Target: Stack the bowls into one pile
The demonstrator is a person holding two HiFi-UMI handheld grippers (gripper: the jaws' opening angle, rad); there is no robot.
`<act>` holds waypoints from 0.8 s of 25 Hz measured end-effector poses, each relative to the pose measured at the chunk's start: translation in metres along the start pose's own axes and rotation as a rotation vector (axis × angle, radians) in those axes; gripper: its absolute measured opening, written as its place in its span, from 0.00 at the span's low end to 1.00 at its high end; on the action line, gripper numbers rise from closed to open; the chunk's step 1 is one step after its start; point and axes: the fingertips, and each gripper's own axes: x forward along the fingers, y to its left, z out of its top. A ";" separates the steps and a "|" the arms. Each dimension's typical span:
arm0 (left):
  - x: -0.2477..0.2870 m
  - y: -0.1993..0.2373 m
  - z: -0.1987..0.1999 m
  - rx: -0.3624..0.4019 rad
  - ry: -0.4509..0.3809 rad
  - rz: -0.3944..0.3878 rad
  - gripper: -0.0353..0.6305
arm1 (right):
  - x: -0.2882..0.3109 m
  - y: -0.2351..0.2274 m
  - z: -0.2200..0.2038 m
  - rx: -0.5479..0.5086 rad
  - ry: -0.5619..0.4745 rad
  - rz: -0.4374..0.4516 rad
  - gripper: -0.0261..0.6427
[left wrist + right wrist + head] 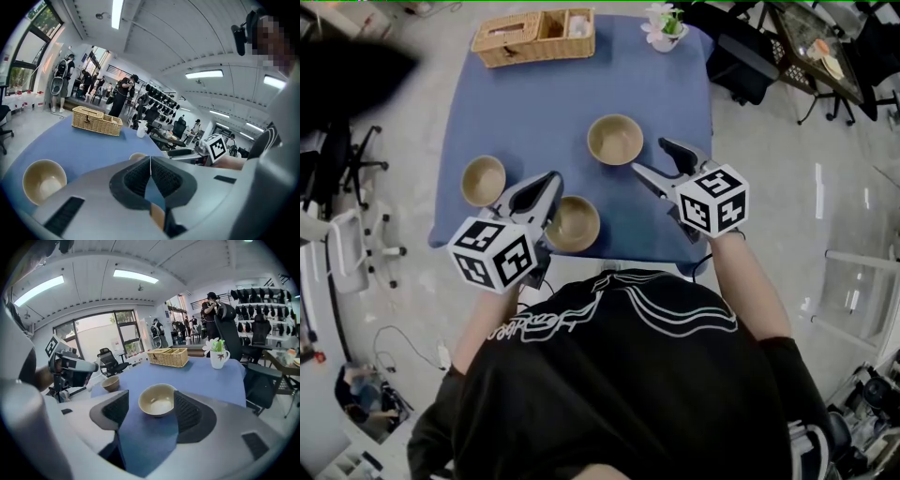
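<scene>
three round, smooth tan bowls on a desk (534, 112) covered in matte blue cloth.

left gripper (551, 183): grey moulded shell with dark ribbed fingers (136, 178). the fingers are pressed together at the tips and hold nothing. the near bowl (574, 225) lies just below and to the right of these fingers, and a tan sliver of it shows beneath them in the left gripper view. the small bowl (483, 180) sits to the left of the fingers, apart from them.

right gripper (652, 157): black ribbed fingers (186, 411), spread wide and empty. the largest bowl (157, 400), glossy and paler at the bottom, stands on the cloth just ahead of the fingers. it is framed in the gap between them, and no contact is visible. in the head view it lies just left of the fingertips.

far beyond both pairs of fingers are a rectangular woven wicker basket (534, 36) and a white mug (218, 357) holding a small plant.
</scene>
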 end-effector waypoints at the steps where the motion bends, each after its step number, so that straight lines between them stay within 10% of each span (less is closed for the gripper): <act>1: 0.001 0.003 -0.001 -0.002 0.002 0.006 0.09 | 0.005 -0.004 -0.002 0.006 0.010 -0.004 0.51; 20: 0.013 0.040 -0.017 -0.037 0.042 0.068 0.09 | 0.087 -0.067 -0.031 0.160 0.173 -0.022 0.30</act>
